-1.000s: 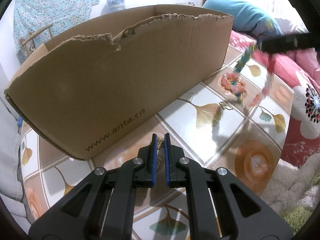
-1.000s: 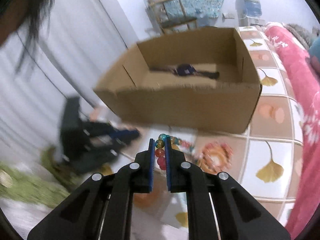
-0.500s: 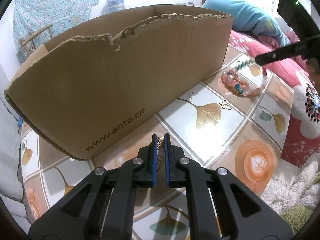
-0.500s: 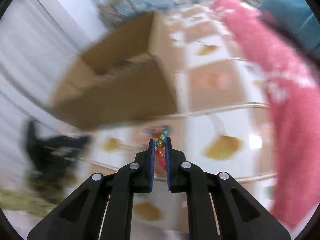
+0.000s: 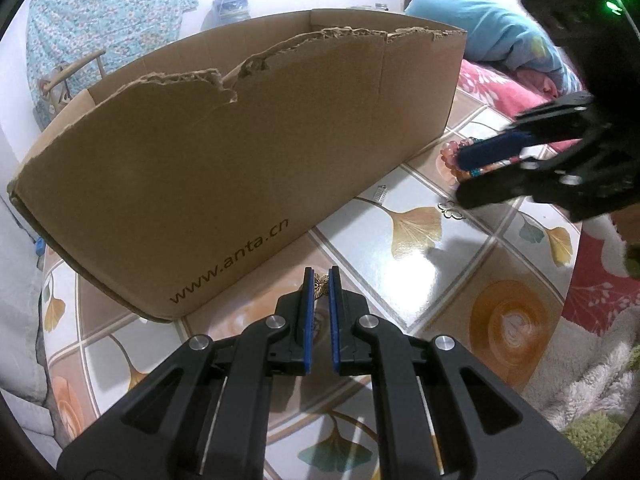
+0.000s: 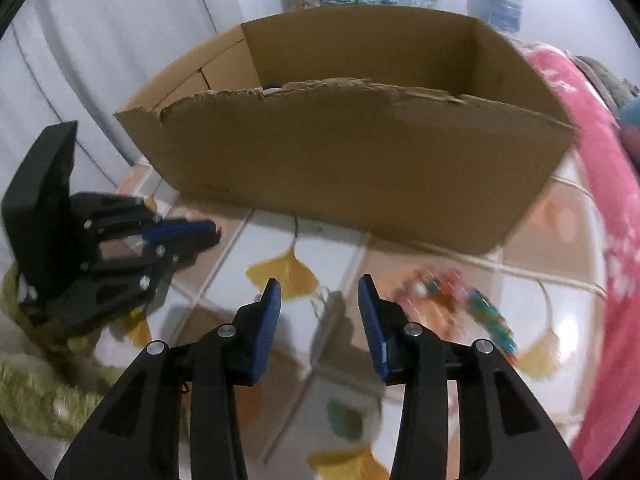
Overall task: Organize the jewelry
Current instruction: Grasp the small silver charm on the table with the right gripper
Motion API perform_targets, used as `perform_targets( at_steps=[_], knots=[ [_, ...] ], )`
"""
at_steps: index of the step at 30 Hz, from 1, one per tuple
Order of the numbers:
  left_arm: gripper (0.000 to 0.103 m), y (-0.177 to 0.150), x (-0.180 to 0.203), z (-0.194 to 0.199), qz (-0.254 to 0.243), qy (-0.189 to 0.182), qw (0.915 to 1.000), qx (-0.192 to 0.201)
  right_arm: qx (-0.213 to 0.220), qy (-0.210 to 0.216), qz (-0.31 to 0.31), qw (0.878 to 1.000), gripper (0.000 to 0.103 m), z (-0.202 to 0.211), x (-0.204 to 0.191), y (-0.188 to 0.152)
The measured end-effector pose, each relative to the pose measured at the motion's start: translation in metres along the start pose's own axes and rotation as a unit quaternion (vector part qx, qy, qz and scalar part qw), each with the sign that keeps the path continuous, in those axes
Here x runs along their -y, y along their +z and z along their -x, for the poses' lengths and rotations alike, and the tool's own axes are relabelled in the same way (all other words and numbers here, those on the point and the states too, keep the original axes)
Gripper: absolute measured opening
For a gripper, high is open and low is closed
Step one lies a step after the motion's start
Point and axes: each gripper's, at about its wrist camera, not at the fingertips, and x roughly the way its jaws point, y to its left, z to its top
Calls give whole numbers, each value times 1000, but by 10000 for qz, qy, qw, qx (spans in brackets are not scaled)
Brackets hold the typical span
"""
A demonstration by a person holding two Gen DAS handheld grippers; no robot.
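Cardboard box on tiled tabletop (ginkgo-leaf print) — pink bedding beside

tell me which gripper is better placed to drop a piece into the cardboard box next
Left. The left gripper is shut on a small gold charm right beside the cardboard box. The right gripper is opening with nothing between its pads; the bead bracelet lies on the tabletop.

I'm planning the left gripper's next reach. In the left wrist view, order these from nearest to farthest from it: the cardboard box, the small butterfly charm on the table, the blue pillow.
1. Cardboard box: just beyond the left gripper, to its left.
2. Butterfly charm: farther out on the table, to the right.
3. Blue pillow: on the bed, behind the box.
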Motion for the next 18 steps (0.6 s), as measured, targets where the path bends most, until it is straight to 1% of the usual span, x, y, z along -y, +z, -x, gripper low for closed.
perform_targets(
  at_steps=[1, 3, 6, 9, 11, 13, 14, 15, 18],
  knots=[
    [6, 0, 0, 0, -5, -1, 10000, 1, 82, -1, 27, 10000, 39, -6, -1, 6],
    [6, 0, 1, -1, 10, -1, 10000, 9, 154, 22, 48, 9999, 31, -15, -4, 15],
    [6, 0, 1, -1, 32, -5, 10000, 15, 121, 39, 61, 9999, 24, -30, -10, 23],
    [6, 0, 0, 0, 36, -11, 10000, 16, 69, -153, 121, 9998, 18, -38, -20, 18],
    [6, 0, 0, 0, 33, -15, 10000, 20, 138, -241, 92, 9996, 17, -38, -22, 17],
    [6, 0, 0, 0, 34, -28, 10000, 19, 173, -393, 136, 9990, 12, -38, -24, 15],
    [6, 1, 0, 0, 39, -34, 10000, 25, 177, -418, 158, 9988, 11, -38, -25, 14],
    [6, 1, 0, 0, 36, -28, 10000, 26, 158, -420, 163, 9989, 6, -37, -25, 13],
    [6, 0, -1, 1, 33, -26, 10000, 35, 44, -268, 112, 9996, 5, -34, -25, 7]
  ],
)
